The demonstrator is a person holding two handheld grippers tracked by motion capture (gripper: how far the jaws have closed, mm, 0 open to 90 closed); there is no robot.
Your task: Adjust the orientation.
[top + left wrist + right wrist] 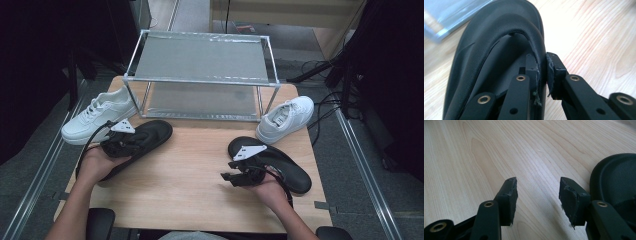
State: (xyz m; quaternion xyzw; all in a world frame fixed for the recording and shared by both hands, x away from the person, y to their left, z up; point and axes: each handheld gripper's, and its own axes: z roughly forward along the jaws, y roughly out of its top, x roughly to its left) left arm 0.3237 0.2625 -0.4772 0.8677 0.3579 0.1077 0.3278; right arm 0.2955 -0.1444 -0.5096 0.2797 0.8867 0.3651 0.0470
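Left gripper [121,141] was clamped on the strap of the left black slipper [145,140], jaws nearly together, one inside the strap and one outside; slipper at 9 o'clock on the worktop [190,170]. Left hand [97,162] gripped from 7 o'clock. Right gripper [231,177] stood about half open, holding nothing, above bare wood, right black slipper [280,162] just beside it at 3 o'clock.

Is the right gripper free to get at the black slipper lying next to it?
Probably yes: the right gripper is open and empty, and the black slipper lies right beside it on the table with nothing between.
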